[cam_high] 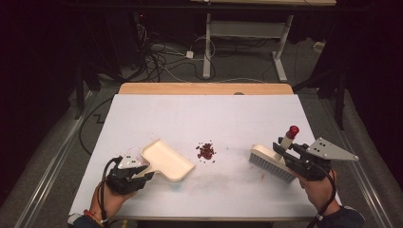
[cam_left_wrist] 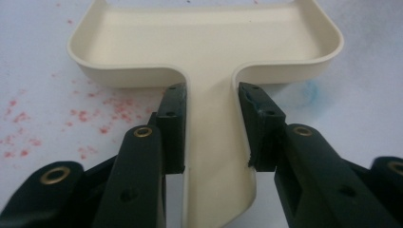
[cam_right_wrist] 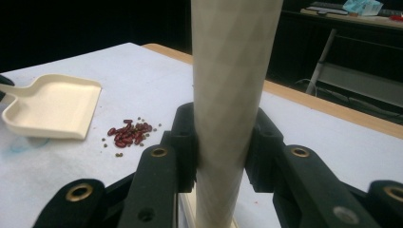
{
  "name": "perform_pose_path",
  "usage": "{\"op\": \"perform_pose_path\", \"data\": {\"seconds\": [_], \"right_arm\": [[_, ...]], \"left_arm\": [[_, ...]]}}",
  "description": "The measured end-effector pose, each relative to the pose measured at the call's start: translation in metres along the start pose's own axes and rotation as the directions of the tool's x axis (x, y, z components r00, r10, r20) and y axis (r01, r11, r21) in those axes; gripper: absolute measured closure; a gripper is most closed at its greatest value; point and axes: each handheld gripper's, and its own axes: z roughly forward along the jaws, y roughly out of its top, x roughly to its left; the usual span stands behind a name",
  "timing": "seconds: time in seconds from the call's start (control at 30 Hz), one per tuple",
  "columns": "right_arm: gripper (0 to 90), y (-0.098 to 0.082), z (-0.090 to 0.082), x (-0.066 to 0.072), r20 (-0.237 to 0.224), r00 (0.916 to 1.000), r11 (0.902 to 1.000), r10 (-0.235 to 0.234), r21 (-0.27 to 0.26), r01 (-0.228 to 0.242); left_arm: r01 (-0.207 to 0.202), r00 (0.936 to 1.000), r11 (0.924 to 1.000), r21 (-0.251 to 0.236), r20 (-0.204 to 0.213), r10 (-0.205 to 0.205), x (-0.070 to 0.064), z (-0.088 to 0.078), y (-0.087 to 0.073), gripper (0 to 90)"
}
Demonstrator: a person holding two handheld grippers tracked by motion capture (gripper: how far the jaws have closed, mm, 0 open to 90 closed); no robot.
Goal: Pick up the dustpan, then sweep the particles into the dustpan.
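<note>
The small heap of dark red beans (cam_high: 206, 152) lies mid-table on the white cover, between the cream dustpan (cam_high: 167, 160) and the brush (cam_high: 272, 162). To sweep cleanly, the pan's open lip should rest flat against the cover just beside the heap, and the bristles pull low and slow. The left gripper (cam_high: 138, 175) is clamped on the pan's smooth flat plastic handle; the right gripper (cam_high: 284, 153) is closed round the brush's round, faintly patterned, red-capped handle
</note>
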Motion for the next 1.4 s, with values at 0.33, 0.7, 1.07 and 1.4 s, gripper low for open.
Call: {"op": "perform_pose_path", "data": {"seconds": [0.33, 0.7, 1.07, 1.4], "right_arm": [[70.2, 0.0, 0.009, 0.0, -0.001, 1.0, 1.0, 0.001, 0.008, -0.001], [70.1, -0.001, 0.009, 0.002, 0.003, 1.0, 0.9998, -0.006, 0.017, 0.006], [70.2, 0.004, 0.018, 0.002, 0.005, 1.0, 1.0, 0.001, 0.01, -0.001], [70.1, 0.022, 0.042, 0.004, -0.025, 0.9997, 0.9998, 0.006, -0.021, -0.006]], "left_arm": [[-0.035, 0.9994, 0.999, 0.026, 0.005, 0.035, 0.001, 0.004, -0.004, 63.6], [-0.037, 0.9992, 0.9987, 0.037, 0.02, 0.036, 0.004, 0.009, -0.004, 63.6], [-0.022, 0.9994, 0.9982, 0.056, 0.029, 0.021, 0.006, 0.012, -0.004, 63.7], [-0.027, 0.9995, 0.9924, 0.12, 0.02, 0.025, 0.005, 0.019, -0.002, 63.8]]}}
